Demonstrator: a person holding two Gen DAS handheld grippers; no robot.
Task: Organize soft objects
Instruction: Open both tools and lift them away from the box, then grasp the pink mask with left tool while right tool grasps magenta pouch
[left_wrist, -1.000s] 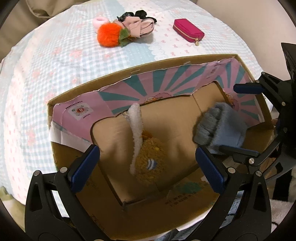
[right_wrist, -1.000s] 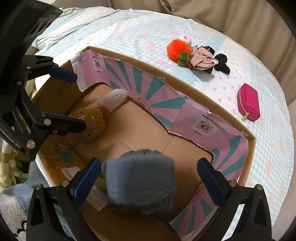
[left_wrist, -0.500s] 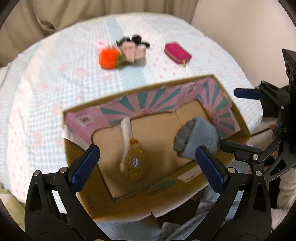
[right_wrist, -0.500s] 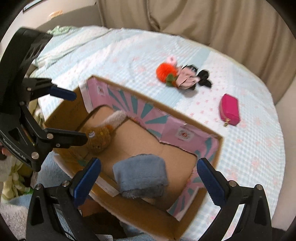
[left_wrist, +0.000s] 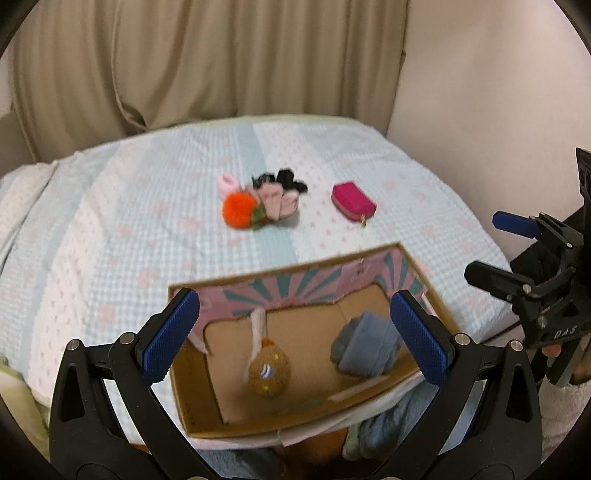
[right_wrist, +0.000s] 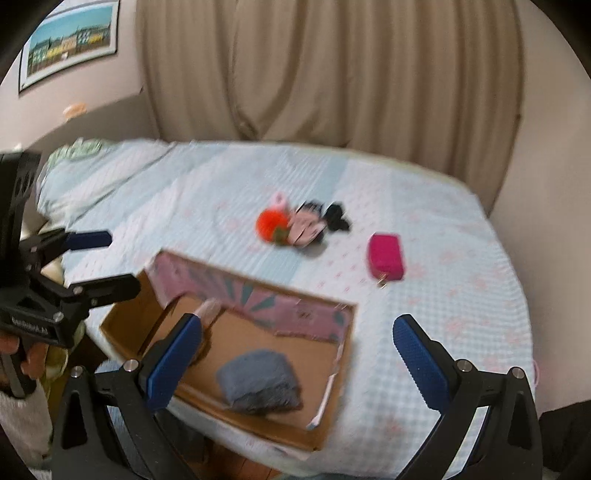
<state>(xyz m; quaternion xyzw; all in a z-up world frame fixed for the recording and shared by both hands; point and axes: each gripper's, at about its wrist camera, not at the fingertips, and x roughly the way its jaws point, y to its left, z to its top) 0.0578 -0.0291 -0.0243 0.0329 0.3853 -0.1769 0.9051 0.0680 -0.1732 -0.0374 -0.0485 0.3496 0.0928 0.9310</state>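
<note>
Both claws have risen; box (left_wrist: 436, 295) contents now blurred.

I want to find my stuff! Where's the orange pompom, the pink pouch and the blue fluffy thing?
Orange pompom (left_wrist: 239, 208), left wrist view, middle of its fuzzy ball.
Pink pouch (right_wrist: 385, 255), right wrist view, centre of its top face.
Blue fluffy thing (right_wrist: 258, 381), right wrist view, middle of its top, inside the box.

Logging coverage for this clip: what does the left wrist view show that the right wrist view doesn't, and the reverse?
Only the left wrist view shows the brown plush toy in the cardboard box. Only the right wrist view shows the framed picture on the wall. Both show the box, the folded grey cloth inside it, the orange pompom, the pink pouch and the beige curtain.
</note>
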